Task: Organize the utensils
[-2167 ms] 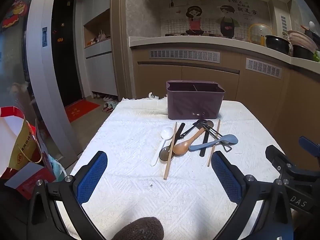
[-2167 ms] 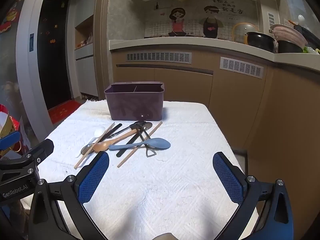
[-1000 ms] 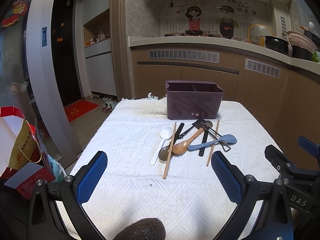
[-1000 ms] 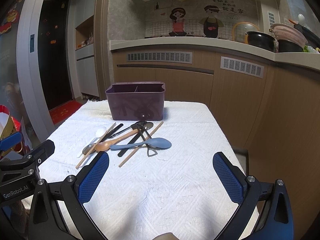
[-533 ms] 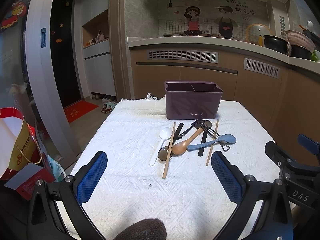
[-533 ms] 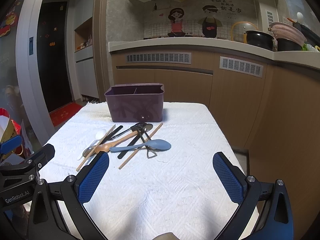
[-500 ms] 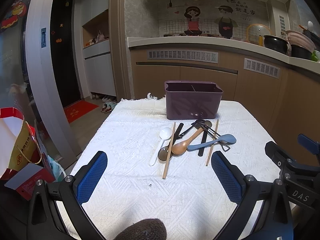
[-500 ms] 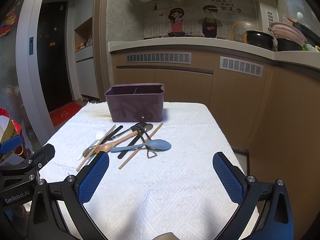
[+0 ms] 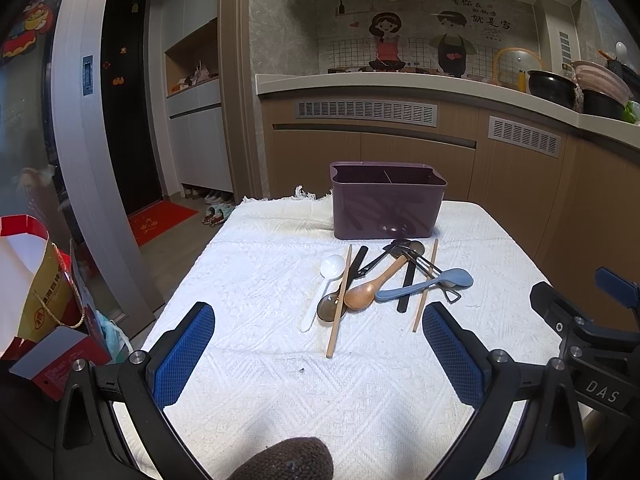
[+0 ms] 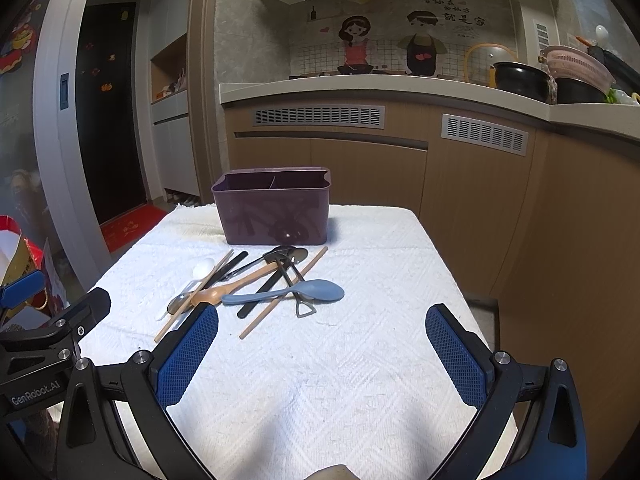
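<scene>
Task is not started, I judge: all utensils (image 9: 384, 280) are lying in a pile on the white cloth (image 9: 256, 280), just in front of the purple organizer box (image 9: 386, 206), which is looking empty. Left gripper (image 9: 318, 354) & right gripper (image 10: 322, 354) are hovering w/ fingers wide, holding nothing.

The purple bin (image 9: 387, 211) shows only its outer walls, rim and the top of a divider; its floor is hidden. In the pile, the dark metal spoon (image 9: 329, 307) lies partly under a chopstick (image 9: 339, 301) and the wooden spoon (image 9: 372, 287), and the black utensils (image 10: 280, 264) overlap so their shapes cannot be sorted. The tabletop (image 10: 360, 380) is cut off by the lower edge, behind each claw's arms.
</scene>
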### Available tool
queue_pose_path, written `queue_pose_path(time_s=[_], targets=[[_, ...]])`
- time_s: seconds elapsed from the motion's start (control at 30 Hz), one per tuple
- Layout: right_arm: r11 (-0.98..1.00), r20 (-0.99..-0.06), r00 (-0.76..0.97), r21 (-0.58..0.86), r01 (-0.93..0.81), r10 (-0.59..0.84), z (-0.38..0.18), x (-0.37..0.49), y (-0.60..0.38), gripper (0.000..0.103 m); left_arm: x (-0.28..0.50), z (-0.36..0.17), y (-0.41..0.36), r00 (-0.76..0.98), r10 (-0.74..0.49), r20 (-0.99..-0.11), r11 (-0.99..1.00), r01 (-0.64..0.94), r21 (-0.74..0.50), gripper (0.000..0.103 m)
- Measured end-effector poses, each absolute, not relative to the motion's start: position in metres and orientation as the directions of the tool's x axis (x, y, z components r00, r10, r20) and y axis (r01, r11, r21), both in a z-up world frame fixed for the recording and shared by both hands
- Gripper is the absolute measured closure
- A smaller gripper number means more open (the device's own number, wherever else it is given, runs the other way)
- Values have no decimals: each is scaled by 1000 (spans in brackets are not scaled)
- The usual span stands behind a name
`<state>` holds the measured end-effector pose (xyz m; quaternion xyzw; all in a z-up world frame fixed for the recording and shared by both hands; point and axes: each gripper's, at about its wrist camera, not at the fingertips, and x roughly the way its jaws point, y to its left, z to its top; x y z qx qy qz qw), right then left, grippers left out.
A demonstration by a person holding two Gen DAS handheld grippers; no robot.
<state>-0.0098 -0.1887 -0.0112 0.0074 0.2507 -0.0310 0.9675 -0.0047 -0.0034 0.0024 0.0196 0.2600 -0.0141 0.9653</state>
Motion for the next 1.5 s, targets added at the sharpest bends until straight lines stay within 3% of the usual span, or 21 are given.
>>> queue_pose_path(time_s=[0.83, 1.5], targets=[[998, -487, 872, 2, 62, -53, -12, -9, -188, 0, 0, 3, -2, 864, -9, -503, 999, 30, 34, 0], [999, -542, 839, -28, 44, -52, -16, 85, -200, 0, 100, -5, -13, 822, -22, -569, 994, 78, 74, 0]])
